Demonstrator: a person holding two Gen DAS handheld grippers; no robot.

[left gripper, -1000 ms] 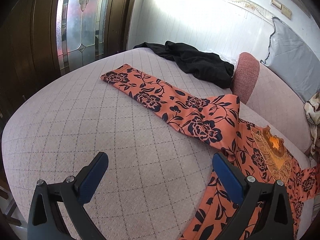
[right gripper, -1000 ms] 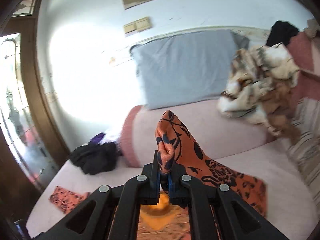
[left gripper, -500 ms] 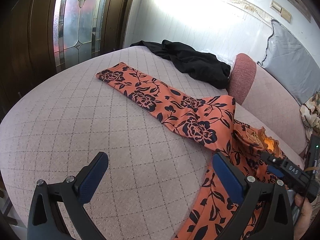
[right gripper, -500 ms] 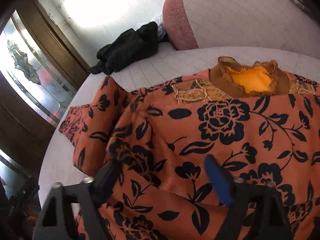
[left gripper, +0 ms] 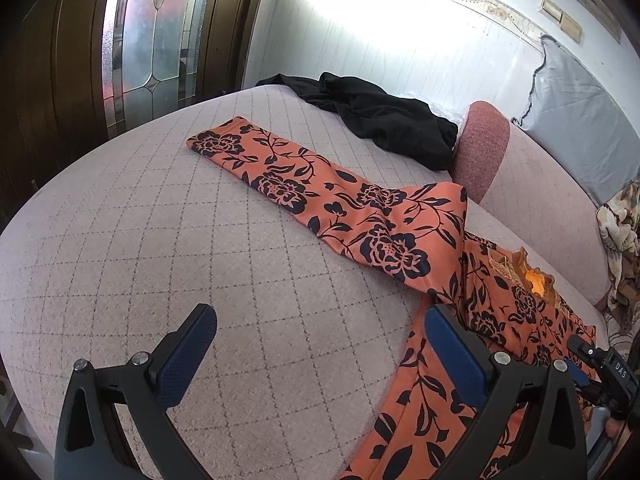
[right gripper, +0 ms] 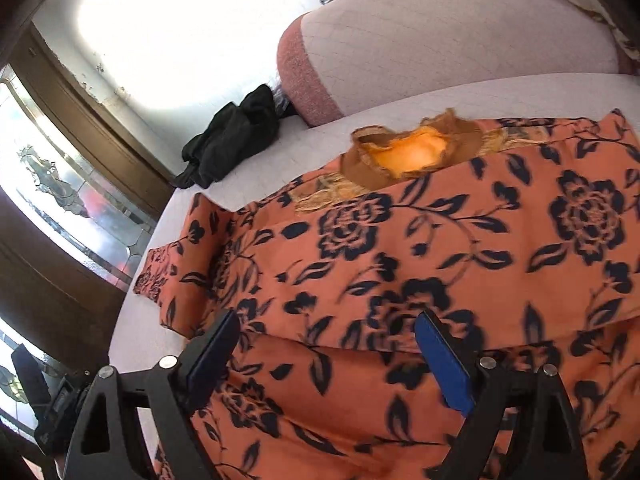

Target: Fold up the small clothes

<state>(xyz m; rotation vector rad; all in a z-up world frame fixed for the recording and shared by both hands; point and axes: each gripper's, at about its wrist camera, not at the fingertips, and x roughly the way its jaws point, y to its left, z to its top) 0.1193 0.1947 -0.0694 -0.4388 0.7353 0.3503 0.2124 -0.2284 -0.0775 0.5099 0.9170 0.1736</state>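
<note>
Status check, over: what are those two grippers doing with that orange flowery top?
Left gripper open, empty. Right gripper open over orange top, nothing held. One sleeve stretched out flat. Black garment lies apart, not in the way.

- Orange garment (right gripper: 440, 248) printed with dark navy roses, leaves and vines; golden-yellow lining and brown-gold lace trim at the neckline (right gripper: 412, 152).
- Pale pinkish-grey bed cover (left gripper: 168, 248) crossed by a thin dark diamond grid.
- Plain black clothing (left gripper: 384, 120) in a heap.
- Bolster (left gripper: 484, 148) with a speckled dusty-red end and a pale pink body.
- Solid grey-blue pillow (left gripper: 580, 112).
- Cream and brown patterned blanket (left gripper: 620, 232).
- Left gripper (left gripper: 320, 344) and right gripper (right gripper: 326, 344): black frames, blue pads (left gripper: 188, 352).
- Dark brown wooden door (left gripper: 48, 60) with leaded patterned glass.
</note>
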